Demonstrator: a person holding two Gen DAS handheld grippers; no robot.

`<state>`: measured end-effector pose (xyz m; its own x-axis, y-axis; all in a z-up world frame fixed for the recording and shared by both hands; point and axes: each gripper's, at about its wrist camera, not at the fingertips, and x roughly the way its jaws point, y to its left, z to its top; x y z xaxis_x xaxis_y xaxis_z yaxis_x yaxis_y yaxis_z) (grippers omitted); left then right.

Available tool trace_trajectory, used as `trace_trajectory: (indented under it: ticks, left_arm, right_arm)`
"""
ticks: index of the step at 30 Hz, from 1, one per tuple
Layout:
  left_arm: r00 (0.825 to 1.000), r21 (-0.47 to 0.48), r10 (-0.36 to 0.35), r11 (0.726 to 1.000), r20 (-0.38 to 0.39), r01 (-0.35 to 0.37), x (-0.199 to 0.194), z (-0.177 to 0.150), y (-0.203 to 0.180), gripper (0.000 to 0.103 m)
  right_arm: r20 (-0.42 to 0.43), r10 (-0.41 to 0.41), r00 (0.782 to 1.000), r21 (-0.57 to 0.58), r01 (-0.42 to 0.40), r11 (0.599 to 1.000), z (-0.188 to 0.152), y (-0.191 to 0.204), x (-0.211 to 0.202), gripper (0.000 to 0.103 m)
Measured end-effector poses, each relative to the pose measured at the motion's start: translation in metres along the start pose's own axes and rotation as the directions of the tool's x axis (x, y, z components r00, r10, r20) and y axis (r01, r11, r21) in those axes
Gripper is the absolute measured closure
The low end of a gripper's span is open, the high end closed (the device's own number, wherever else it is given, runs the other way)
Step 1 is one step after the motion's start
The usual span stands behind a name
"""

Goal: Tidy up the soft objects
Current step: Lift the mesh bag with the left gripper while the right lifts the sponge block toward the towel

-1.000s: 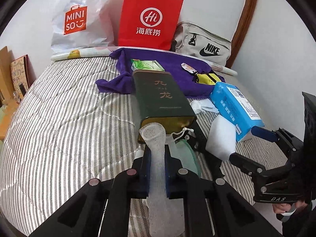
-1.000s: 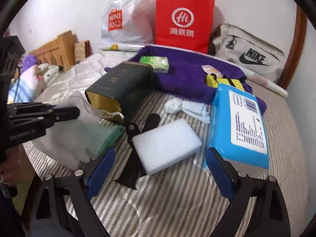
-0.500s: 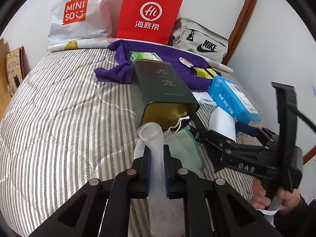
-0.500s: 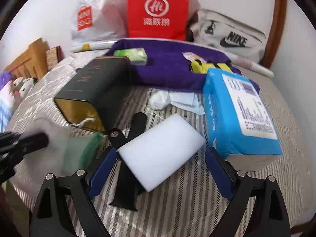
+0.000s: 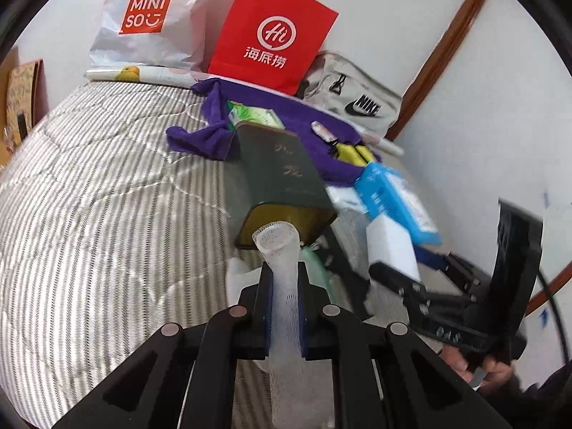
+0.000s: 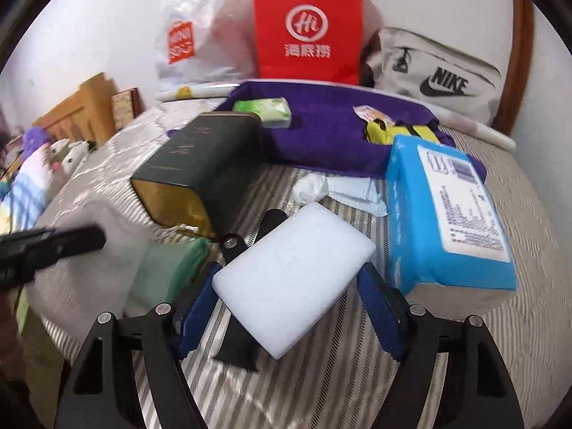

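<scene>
Through the left wrist camera I see my left gripper [image 5: 284,282] angled down at the striped bed [image 5: 107,214], its jaws clamped on a white mesh sleeve [image 5: 282,286] standing up between them. Through the right wrist camera, my right gripper [image 6: 286,307] tilts down; its jaws have just been closing around the white sponge [image 6: 293,282], blue pads [image 6: 375,307] at its sides, contact unclear

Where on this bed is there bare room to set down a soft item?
Bare striped bedcover lies open left of the dark green tin. Right of the tin is crowded: white sponge, blue tissue pack, purple cloth.
</scene>
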<state>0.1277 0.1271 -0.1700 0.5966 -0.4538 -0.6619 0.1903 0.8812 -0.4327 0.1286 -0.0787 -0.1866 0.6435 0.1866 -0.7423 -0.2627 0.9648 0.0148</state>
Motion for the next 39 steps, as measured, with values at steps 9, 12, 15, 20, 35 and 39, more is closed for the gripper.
trace_trajectory:
  ticks: [9,12,15,20,35,39]
  left_arm:
    - [0.999,-0.006,0.009,1.0,0.036,-0.009,-0.015,0.009,-0.016,0.092]
    - [0.999,-0.004,0.021,1.0,0.043,-0.021,-0.018,0.013,-0.025,0.092]
    - [0.999,-0.003,0.029,1.0,0.045,-0.029,-0.019,0.016,-0.031,0.092]
    - [0.998,-0.002,0.046,0.999,0.046,-0.045,-0.019,0.025,-0.041,0.092]
    - [0.994,0.061,0.065,0.996,0.084,-0.07,-0.017,0.077,-0.071,0.092]
    - [0.994,0.05,0.073,0.996,0.086,-0.078,-0.009,0.092,-0.069,0.092]
  right_arm:
    - [0.043,0.071,0.997,-0.045,-0.069,0.997,-0.022,-0.025,-0.05,0.027]
    - [0.044,0.052,0.998,-0.054,-0.05,0.997,-0.036,-0.039,-0.061,0.027]
    - [0.046,0.029,0.999,-0.051,-0.026,0.998,-0.046,-0.053,-0.07,0.027]
    - [0.064,0.001,0.998,0.0,-0.001,1.0,-0.049,-0.084,-0.084,0.027]
    - [0.192,-0.031,0.981,0.008,0.03,1.0,0.015,-0.119,-0.105,0.027]
    - [0.186,-0.009,0.983,0.009,0.008,1.0,0.034,-0.119,-0.097,0.027]
